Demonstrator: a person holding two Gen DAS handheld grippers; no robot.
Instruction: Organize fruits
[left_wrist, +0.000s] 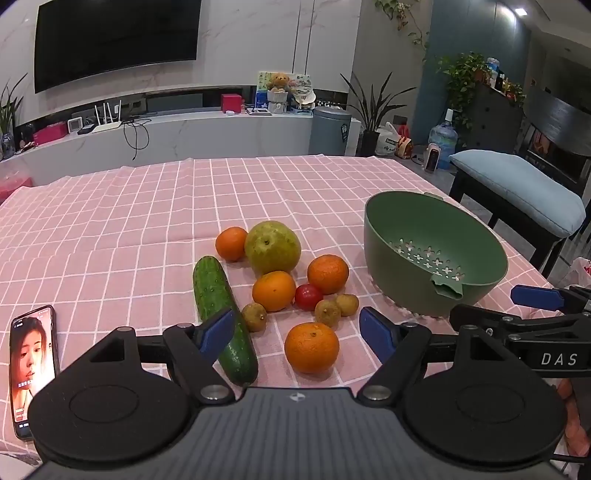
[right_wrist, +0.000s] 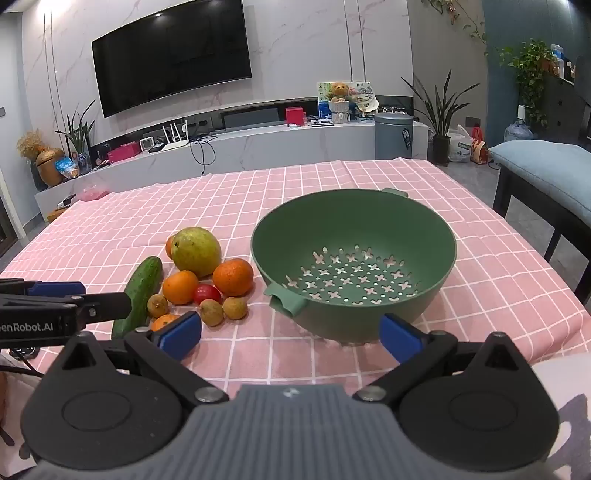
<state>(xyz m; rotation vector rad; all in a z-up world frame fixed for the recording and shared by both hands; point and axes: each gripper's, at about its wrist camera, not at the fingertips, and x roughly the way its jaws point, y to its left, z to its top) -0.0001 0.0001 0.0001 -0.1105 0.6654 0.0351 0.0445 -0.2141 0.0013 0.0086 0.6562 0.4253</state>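
Fruits (left_wrist: 280, 280) cluster on the pink checked surface (left_wrist: 110, 229) left of the green colander (right_wrist: 354, 254) (nothing inside it). Left gripper (left_wrist: 297, 332) spread wide over the nearest orange (left_wrist: 311, 347); right gripper (right_wrist: 291, 334) gapes, holding nothing, before the colander.

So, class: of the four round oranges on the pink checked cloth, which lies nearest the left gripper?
The lone round orange at the front of the pile, just ahead of the open left gripper and between its blue fingers. The other three sit farther back around the large green pear.
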